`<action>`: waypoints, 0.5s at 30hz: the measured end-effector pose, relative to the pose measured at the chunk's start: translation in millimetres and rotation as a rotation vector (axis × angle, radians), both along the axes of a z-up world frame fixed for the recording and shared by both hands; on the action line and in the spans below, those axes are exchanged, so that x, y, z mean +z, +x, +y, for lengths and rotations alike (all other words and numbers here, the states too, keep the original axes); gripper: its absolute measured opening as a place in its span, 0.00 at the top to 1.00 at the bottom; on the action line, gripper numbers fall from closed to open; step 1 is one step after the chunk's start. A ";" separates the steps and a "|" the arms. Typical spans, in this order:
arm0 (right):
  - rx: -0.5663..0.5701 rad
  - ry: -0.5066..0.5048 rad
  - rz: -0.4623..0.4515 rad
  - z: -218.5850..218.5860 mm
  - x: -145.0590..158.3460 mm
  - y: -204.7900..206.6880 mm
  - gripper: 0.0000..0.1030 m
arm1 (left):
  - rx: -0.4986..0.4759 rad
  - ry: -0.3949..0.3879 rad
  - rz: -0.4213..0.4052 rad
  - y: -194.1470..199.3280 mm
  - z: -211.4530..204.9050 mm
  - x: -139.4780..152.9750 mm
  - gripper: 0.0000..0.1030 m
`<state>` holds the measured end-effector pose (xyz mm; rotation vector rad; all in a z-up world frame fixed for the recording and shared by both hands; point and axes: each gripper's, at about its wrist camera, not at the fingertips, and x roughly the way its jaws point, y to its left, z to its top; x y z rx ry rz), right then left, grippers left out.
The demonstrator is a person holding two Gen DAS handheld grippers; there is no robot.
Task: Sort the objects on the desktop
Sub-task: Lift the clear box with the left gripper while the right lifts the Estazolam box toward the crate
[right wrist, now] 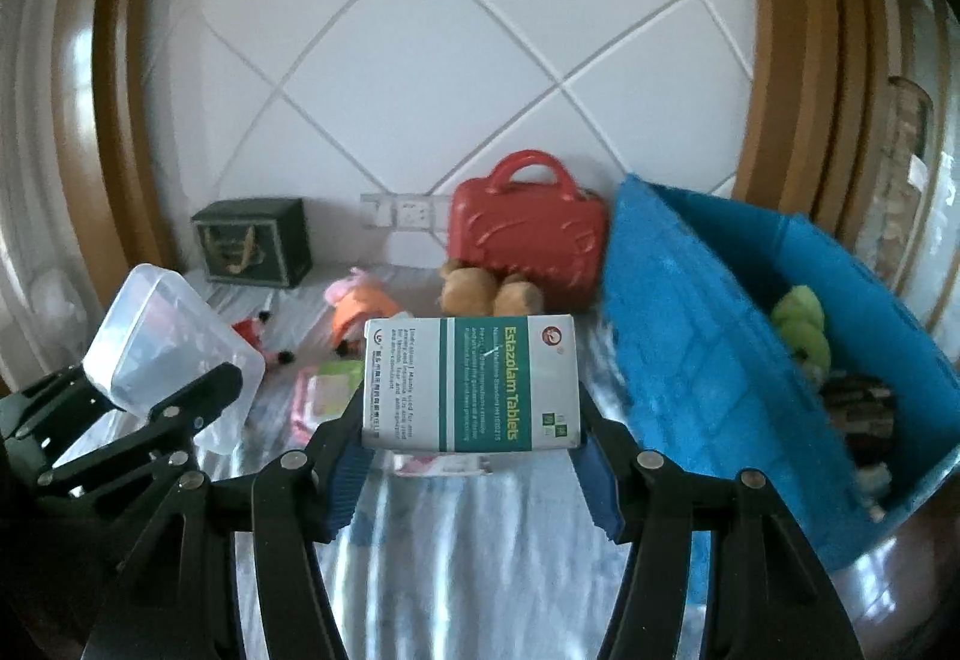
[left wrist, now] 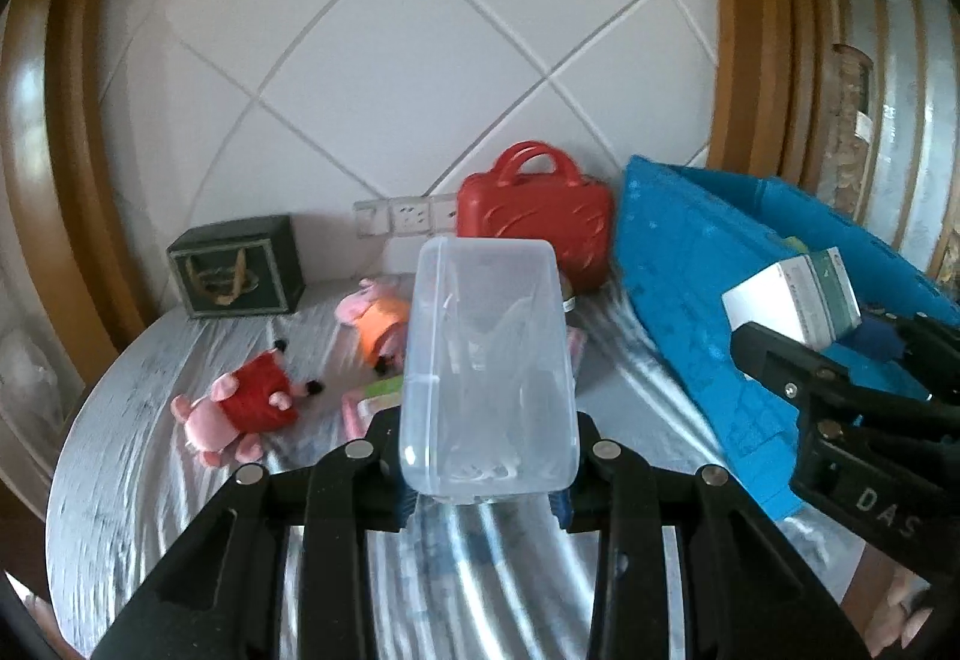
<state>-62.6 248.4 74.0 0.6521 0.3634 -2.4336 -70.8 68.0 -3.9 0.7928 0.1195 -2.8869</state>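
Sorting under way at a cluttered desktop: my left gripper (left wrist: 489,480) clamps a clear plastic box (left wrist: 489,378) at frame centre in the left view, lifted above the silver tabletop (left wrist: 180,480), while my right gripper (right wrist: 474,456) pinches a white-and-green tablet carton (right wrist: 471,384) at the centre of its own view. A blue bin (right wrist: 690,360) fills the right side of both frames; it already holds a green plush (right wrist: 801,324) and some darker items I cannot identify, so part of the job looks done. Much is left, by my reckoning: a red-clad pig plush (left wrist: 240,408) at lower left, an orange-clad pig plush (left wrist: 375,321) behind it, two brown plush toys (right wrist: 489,294) and a pink-and-green packet (right wrist: 327,396) lie loose on the table. A red toy suitcase (left wrist: 534,222) and a dark green box (left wrist: 240,267) stand against the tiled wall (left wrist: 420,30) at the back.
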 end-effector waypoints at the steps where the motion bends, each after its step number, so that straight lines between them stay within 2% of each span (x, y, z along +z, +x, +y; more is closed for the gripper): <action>1: -0.004 -0.010 0.005 10.7 3.5 -5.8 0.42 | -0.005 -0.001 0.008 -3.9 9.9 2.7 0.69; 8: -0.045 -0.050 0.038 95.6 27.9 -50.6 0.42 | -0.046 0.006 0.080 -40.4 98.7 38.0 0.69; 15: -0.185 -0.037 0.117 202.2 47.1 -115.6 0.42 | -0.111 0.019 0.115 -82.0 209.9 64.0 0.69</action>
